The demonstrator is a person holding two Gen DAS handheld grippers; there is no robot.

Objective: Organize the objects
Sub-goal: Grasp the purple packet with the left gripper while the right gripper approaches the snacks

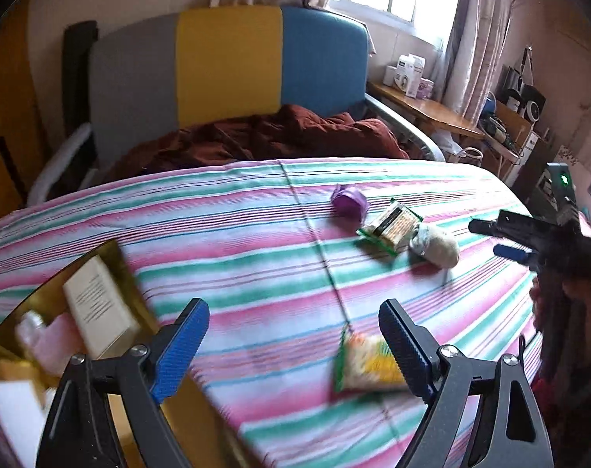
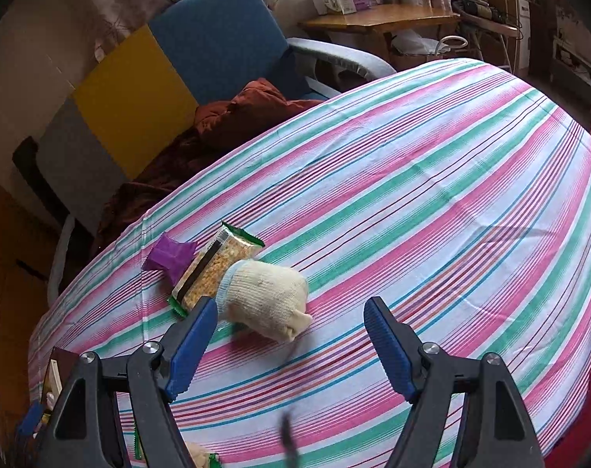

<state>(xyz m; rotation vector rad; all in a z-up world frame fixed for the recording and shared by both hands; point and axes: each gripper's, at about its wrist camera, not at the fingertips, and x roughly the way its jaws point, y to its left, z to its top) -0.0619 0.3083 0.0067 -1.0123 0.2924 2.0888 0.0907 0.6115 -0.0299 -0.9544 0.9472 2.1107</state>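
Striped cloth (image 2: 432, 179) covers the work surface; four loose items remain on it. I have both tools empty: left gripper (image 1: 294, 345) spread wide, with a blurred green-edged snack packet (image 1: 367, 364) lying on the cloth touching its right-hand finger; right gripper (image 2: 291, 345) also spread, hovering just short of the rolled cream sock (image 2: 270, 298).

Step in hand, as I judge it: pick up the sock with the right tool. To do it well I would shift slightly left so the roll sits centred between the fingers, come down until the pads bracket its middle, then close gently; soft knit should compress and hold.

Sock orientation: long axis runs from upper left to lower right in the right wrist view, blue-trimmed cuff toward the snack bar (image 2: 213, 269), which it touches. Purple wrapper (image 2: 170, 257) lies just beyond the bar. Gold box (image 1: 80, 312) of sorted items sits at the far left edge.
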